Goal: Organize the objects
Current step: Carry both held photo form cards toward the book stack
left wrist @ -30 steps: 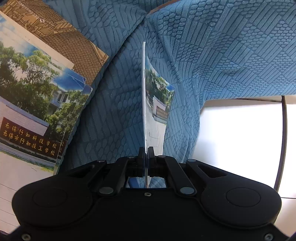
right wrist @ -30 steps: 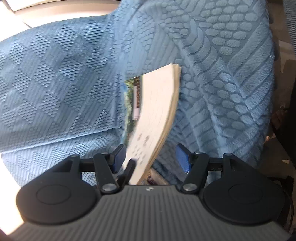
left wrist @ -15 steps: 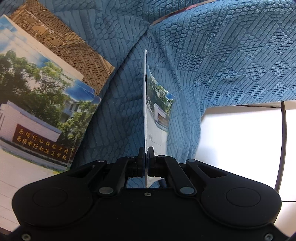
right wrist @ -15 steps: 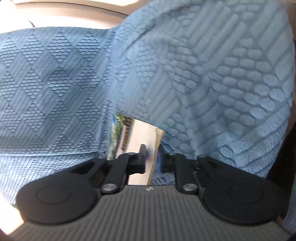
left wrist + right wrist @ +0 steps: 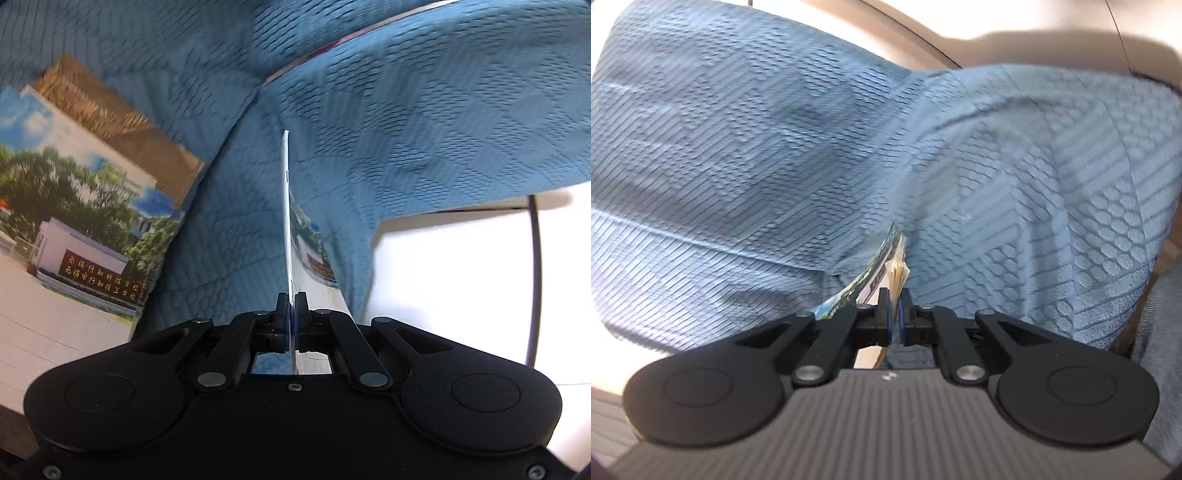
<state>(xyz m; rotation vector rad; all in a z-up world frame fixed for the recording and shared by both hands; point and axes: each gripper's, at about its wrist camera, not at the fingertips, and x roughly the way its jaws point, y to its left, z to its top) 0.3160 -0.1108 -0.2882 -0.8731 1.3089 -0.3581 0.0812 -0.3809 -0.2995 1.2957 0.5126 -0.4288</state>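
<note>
Blue textured cloth [image 5: 424, 122] covers almost everything, draped over a white counter [image 5: 454, 280]. Left tool [image 5: 291, 301] is clamped tight on a thin photo postcard [image 5: 286, 221], held edge-on and upright above the cloth. Off to its left, a loose stack of printed postcards showing trees and a building sign [image 5: 85, 236] lies on the cloth. Right tool [image 5: 894, 295] is pinched shut on a small bundle of postcards [image 5: 895, 269], their edges fanning out just past the pads.
</note>
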